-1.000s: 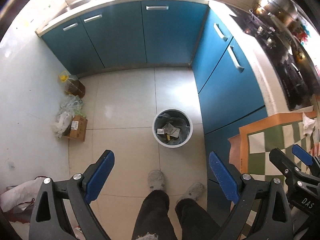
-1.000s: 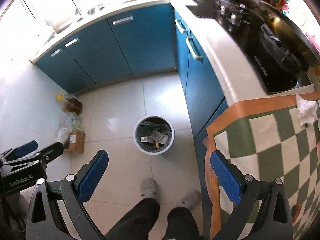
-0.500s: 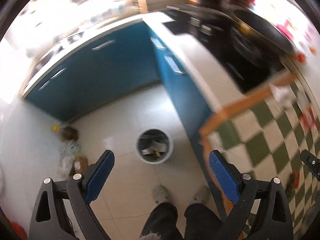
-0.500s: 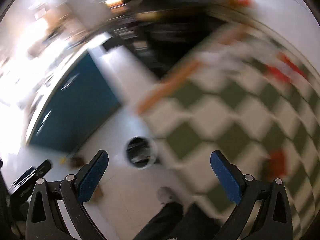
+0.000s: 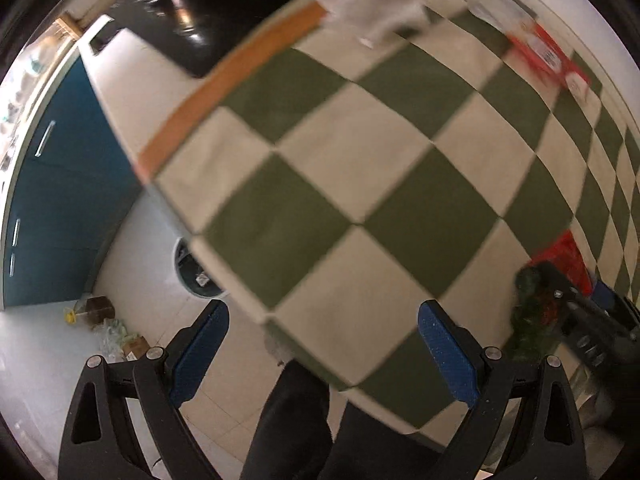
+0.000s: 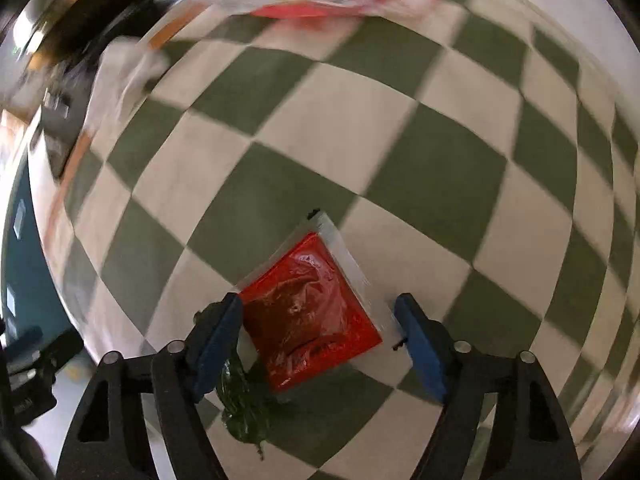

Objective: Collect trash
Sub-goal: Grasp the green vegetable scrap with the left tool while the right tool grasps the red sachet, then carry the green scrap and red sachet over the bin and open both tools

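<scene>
A red sauce packet (image 6: 312, 312) lies on the green-and-white checked cloth (image 6: 360, 140), with a dark green bag (image 6: 244, 408) beside it. My right gripper (image 6: 318, 336) is open, its fingers on either side of the packet, just above it. The packet also shows in the left wrist view (image 5: 564, 256) beside the green bag (image 5: 528, 320). A crumpled white tissue (image 5: 376, 4) and a red-and-white wrapper (image 5: 548, 56) lie at the cloth's far end. My left gripper (image 5: 322, 348) is open and empty over the cloth's near edge. The trash bin (image 5: 192, 272) stands on the floor, half hidden by the counter.
Blue cabinets (image 5: 60, 200) line the left. A black hob (image 5: 208, 12) sits beyond the cloth. A box and bags (image 5: 116, 332) lie on the floor by the wall. The person's legs (image 5: 296, 420) are below.
Both grippers have swung from over the floor and bin to over the checked cloth. The right gripper has come down around the red packet. Both stay open.
</scene>
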The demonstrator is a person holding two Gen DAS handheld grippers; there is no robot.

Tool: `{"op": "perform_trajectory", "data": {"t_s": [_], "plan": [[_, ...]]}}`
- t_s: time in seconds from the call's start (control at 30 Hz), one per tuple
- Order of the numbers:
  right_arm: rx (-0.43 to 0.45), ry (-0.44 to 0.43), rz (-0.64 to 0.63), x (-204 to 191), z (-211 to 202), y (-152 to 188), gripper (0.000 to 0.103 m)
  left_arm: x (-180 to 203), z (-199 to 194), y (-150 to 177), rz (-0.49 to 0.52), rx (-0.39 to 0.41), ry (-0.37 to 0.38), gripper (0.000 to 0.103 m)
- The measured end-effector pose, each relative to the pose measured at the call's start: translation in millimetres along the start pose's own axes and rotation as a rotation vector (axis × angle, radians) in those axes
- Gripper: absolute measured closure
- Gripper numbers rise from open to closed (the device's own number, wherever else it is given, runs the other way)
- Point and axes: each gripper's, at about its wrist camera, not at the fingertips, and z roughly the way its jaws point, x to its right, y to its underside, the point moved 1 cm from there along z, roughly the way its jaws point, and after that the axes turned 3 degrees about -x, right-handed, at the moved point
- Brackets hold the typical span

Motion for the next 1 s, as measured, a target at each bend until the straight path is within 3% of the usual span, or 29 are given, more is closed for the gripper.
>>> {"op": "perform_trajectory", "data": {"t_s": [0.03,0.07,0.1,0.13,0.33,0.5,0.53,0.57,0.6,0.63,0.67,0.83,1.0], "plan": [[0.014,0.012,-0.016,-2,-2,2,0.041,5,0,-1,0.009,-0.005,0.004,0.006],[0.034,-0.008,-0.032,-2,-5,3,0.067,11,0,-1,0.017,-0.011,0.014,0.007],[0.035,-0.025,-0.033,-1,-7,3,0.084,14,-2,0,0.021,-0.014,0.026,0.007],[0.029,-0.034,-0.015,4,-8,4,0.086,18,-3,0,0.026,-0.017,0.042,0.007],[0.060,-0.056,0.149,71,-25,8,0.090,63,-13,0,0.094,-0.031,0.190,0.008],[0.085,-0.012,0.271,138,-42,17,0.090,116,-2,-1,0.157,-0.111,0.286,0.027],[0.087,-0.001,0.290,148,-44,19,0.090,125,1,0,0.174,-0.119,0.281,0.033],[0.089,0.005,0.303,151,-46,21,0.090,132,4,1,0.190,-0.126,0.271,0.055],[0.092,0.011,0.315,156,-47,24,0.090,138,7,2,0.207,-0.134,0.251,0.069],[0.095,0.016,0.323,160,-49,27,0.090,142,5,3,0.223,-0.117,0.228,0.072],[0.098,0.019,0.329,166,-52,29,0.090,145,3,3,0.243,-0.106,0.229,0.085],[0.114,0.007,0.337,163,-63,34,0.090,140,-14,1,0.269,-0.016,0.161,0.087],[0.138,-0.034,0.275,118,-68,13,0.090,108,-52,-5,0.226,0.109,0.123,0.088]]}}
